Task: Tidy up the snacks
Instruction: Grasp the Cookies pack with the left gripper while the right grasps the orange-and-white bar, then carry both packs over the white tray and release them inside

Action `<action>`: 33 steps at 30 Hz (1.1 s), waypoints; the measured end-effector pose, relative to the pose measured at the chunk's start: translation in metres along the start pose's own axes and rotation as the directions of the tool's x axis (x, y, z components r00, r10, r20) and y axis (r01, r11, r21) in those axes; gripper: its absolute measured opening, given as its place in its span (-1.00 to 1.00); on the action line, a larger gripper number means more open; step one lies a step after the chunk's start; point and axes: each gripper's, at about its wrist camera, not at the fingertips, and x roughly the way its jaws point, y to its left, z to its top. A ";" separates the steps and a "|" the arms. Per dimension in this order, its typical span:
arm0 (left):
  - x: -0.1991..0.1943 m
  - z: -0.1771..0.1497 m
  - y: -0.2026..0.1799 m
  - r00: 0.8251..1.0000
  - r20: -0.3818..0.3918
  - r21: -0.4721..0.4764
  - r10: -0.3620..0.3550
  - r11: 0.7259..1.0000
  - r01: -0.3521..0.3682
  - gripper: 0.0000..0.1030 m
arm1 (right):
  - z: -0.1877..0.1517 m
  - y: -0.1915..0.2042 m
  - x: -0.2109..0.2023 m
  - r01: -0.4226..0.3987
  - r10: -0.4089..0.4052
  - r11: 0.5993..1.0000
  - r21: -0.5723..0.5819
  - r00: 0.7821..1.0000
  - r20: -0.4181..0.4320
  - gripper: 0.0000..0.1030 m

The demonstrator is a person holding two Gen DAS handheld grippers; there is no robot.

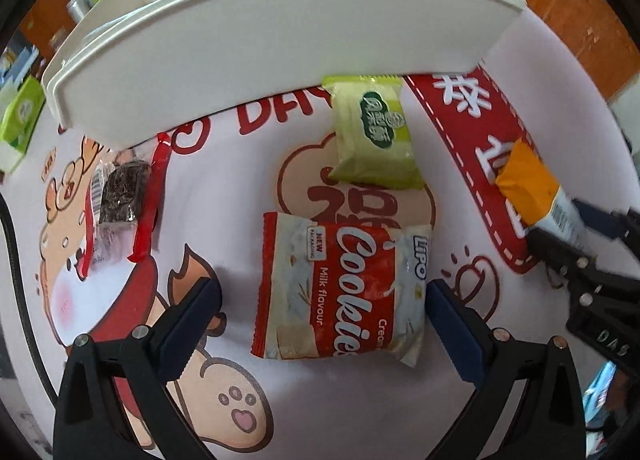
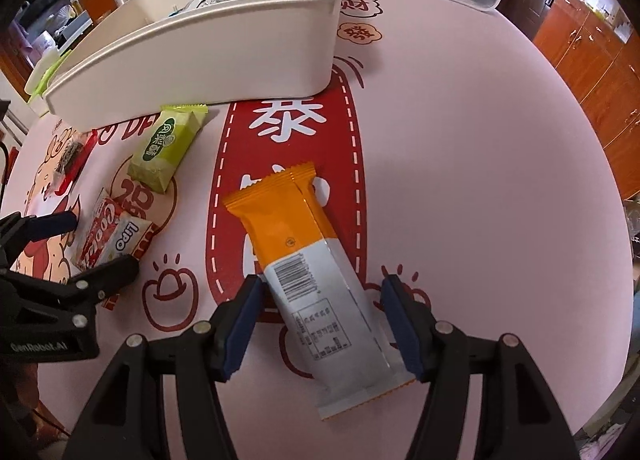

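White plastic bin (image 2: 224,56) is the landmark: in front of it the left gripper (image 1: 324,300) straddles the cookie packet (image 1: 340,288), the right gripper (image 2: 320,324) straddles the orange bar (image 2: 304,264), both jaws spread wide and holding nothing. Picking up seems the step in hand; next, each likely needs to close and lift its snack into the bin.

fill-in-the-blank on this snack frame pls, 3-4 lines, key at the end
1. The left gripper has its fingers open on either side of the red and white ____ packet.
2. The right gripper straddles a bar wrapper that is silver at the near end and ____ at the far end.
3. The green packet lies on the table just in front of the white ____.
4. The wrapper between the right fingers shows a printed ____ on its silver part.

Missing words: cookies; orange; bin; barcode
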 end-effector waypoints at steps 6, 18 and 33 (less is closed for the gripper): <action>0.000 -0.001 -0.009 1.000 0.010 0.009 -0.004 1.000 0.003 0.91 | 0.002 0.004 -0.001 -0.003 0.003 1.000 -0.021 1.000 0.009 -0.07; -0.025 -0.013 -0.034 0.997 0.066 0.098 -0.032 0.995 0.025 0.03 | -0.004 0.024 -0.011 -0.048 0.048 0.999 0.001 0.999 0.012 -0.26; -0.075 -0.025 0.009 0.986 0.138 -0.002 -0.094 0.995 0.095 -0.02 | -0.006 0.052 -0.033 -0.173 0.174 0.984 -0.029 0.984 0.027 -0.35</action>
